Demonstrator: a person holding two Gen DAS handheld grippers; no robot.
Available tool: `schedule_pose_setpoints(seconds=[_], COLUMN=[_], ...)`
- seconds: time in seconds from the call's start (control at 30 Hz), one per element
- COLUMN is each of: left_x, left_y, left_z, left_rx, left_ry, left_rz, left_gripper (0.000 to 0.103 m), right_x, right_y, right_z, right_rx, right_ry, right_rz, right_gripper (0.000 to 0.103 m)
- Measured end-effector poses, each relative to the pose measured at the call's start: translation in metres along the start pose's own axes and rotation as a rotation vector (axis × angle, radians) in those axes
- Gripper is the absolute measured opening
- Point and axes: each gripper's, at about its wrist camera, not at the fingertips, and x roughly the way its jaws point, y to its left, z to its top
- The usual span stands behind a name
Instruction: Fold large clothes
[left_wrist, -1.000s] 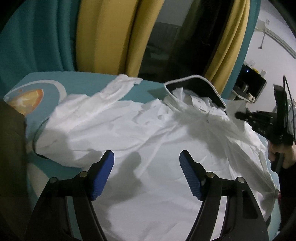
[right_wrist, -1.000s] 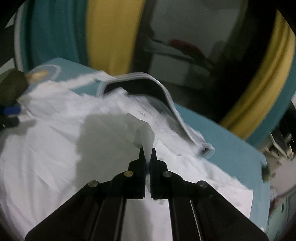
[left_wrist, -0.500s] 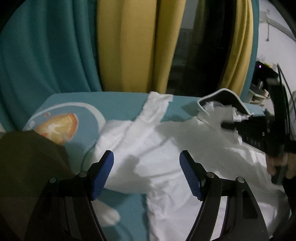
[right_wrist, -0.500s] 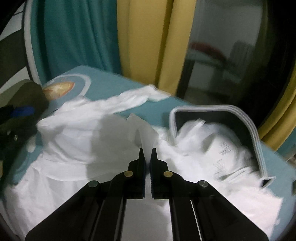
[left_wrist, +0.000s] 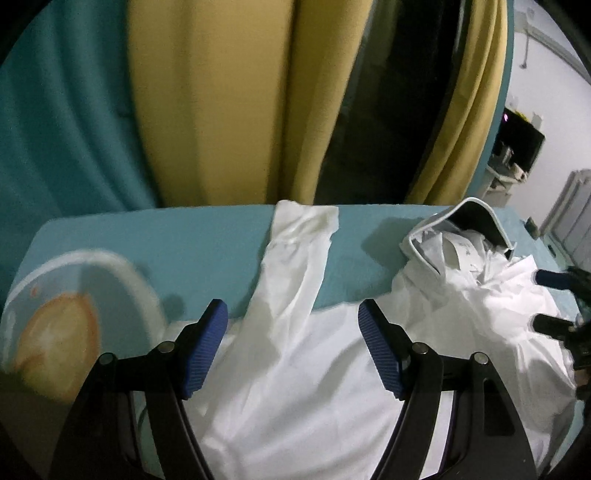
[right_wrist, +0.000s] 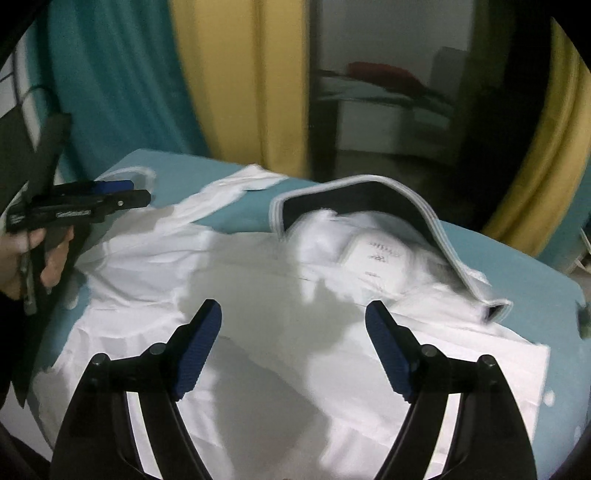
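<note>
A large white shirt (left_wrist: 332, 369) lies spread on a teal bed (left_wrist: 166, 240), one sleeve (left_wrist: 295, 251) reaching toward the far edge. Its dark collar with grey trim (right_wrist: 369, 199) stands up around the neck label (right_wrist: 376, 258). My left gripper (left_wrist: 290, 321) is open and empty, hovering over the base of the sleeve. My right gripper (right_wrist: 293, 321) is open and empty above the shirt body (right_wrist: 295, 350), just below the collar. Each gripper shows in the other's view: the right at the edge (left_wrist: 554, 299), the left held by a hand (right_wrist: 110, 195).
Teal and yellow curtains (left_wrist: 221, 103) hang behind the bed. An orange and white print (left_wrist: 55, 339) marks the bedsheet at the left. A dark window or doorway (right_wrist: 388, 92) lies beyond the far edge. White furniture (left_wrist: 517, 155) stands at the far right.
My right gripper has opened and let go of the white fabric fold it pinched. My left gripper has swung left toward the sleeve and stayed open.
</note>
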Motion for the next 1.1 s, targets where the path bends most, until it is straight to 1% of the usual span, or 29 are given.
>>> schedule_pose_setpoints(seconds=[0.07,0.13,0.2,0.23,0.27,0.3,0.33,0.37,0.4,0.43,0.53,0.6,0.77,0.9,1.03,1.1], left_x=[0.024,0.053,0.076,0.087,0.098,0.106,0.105,0.106,0.105,0.104,0.096,0.081,0.016,-0.043,-0.084,-0.098], left_y=[-0.007,-0.011,-0.011,-0.010,-0.008,-0.005,-0.005,-0.005,-0.005,-0.005,-0.005,-0.008,-0.026,-0.066,-0.124,-0.139], left_z=[0.013,0.023,0.028,0.028,0.027,0.024,0.024,0.024,0.024,0.025,0.028,0.032,0.054,0.067,0.083,0.083], left_rx=[0.064,0.097,0.109,0.114,0.110,0.099,0.103,0.113,0.113,0.114,0.108,0.097,0.075,0.102,0.156,0.171], left_ry=[0.031,0.092,0.128,0.143,0.169,0.187,0.158,0.163,0.159,0.158,0.151,0.125,-0.023,-0.143,-0.242,-0.269], left_rz=[-0.013,0.005,0.011,0.027,0.054,0.061,0.063,0.072,0.071,0.085,0.083,0.086,0.074,0.033,-0.027,-0.051], left_gripper=[0.072,0.053,0.047,0.042,0.040,0.039,0.039,0.037,0.025,0.006,0.004,0.004,0.003,0.003,0.004,0.004], right_x=[-0.009,-0.019,-0.027,-0.031,-0.035,-0.037,-0.040,-0.042,-0.044,-0.046,-0.052,-0.057,-0.073,-0.085,-0.098,-0.105], right_y=[-0.017,-0.031,-0.045,-0.052,-0.060,-0.067,-0.074,-0.078,-0.083,-0.087,-0.098,-0.103,-0.110,-0.115,-0.121,-0.125], right_z=[-0.004,-0.011,-0.020,-0.026,-0.033,-0.036,-0.043,-0.045,-0.050,-0.053,-0.066,-0.072,-0.086,-0.096,-0.109,-0.116], right_rx=[0.026,0.040,0.047,0.054,0.069,0.081,0.097,0.106,0.117,0.128,0.164,0.181,0.211,0.232,0.250,0.260], right_ry=[-0.008,-0.020,-0.024,-0.023,-0.018,-0.013,-0.007,-0.004,0.000,0.002,-0.005,-0.017,-0.051,-0.072,-0.092,-0.103], right_rz=[-0.028,-0.067,-0.121,-0.140,-0.152,-0.155,-0.157,-0.160,-0.165,-0.168,-0.158,-0.148,-0.124,-0.113,-0.100,-0.098], right_gripper=[0.080,0.080,0.080,0.080,0.080,0.080,0.080,0.080,0.080,0.080,0.080,0.080,0.080,0.080,0.080,0.080])
